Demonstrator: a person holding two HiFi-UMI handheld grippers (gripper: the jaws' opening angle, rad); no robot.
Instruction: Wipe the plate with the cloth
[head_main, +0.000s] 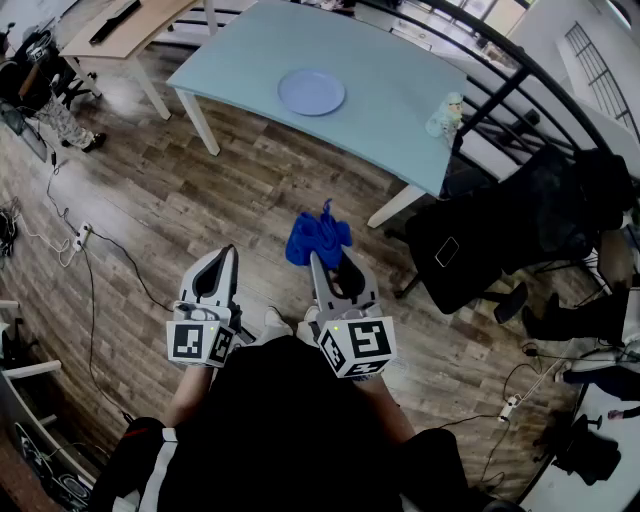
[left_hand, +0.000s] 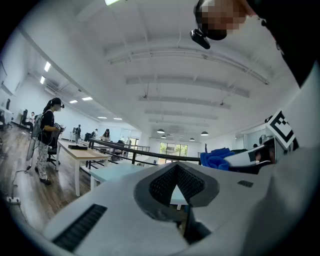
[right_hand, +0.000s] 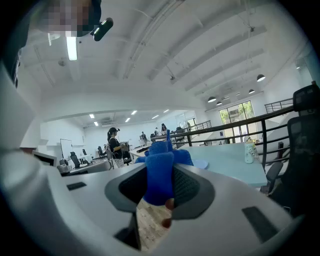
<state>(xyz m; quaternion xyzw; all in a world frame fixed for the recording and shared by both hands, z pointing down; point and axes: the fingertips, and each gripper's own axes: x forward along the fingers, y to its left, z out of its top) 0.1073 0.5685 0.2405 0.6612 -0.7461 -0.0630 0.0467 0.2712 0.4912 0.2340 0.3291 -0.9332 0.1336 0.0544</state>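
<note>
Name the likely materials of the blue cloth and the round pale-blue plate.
Blue cloth: soft fabric, probably microfibre; it bunches in thick matte folds. Round pale-blue plate: probably plastic or glazed ceramic; smooth, even colour, too distant to tell.

The plate is round, shallow and pale lilac-blue, lying flat and right way up on the light blue-green surface, close to its middle and nearer its 9 o'clock end. Its top is bare. The cloth is deep blue and soft, bunched into folds, with one thin corner sticking up at 12 o'clock. It is pinched between the jaws of the right gripper above the wooden floor, at 6 o'clock from the plate and well apart from it, not touching the surface
</note>
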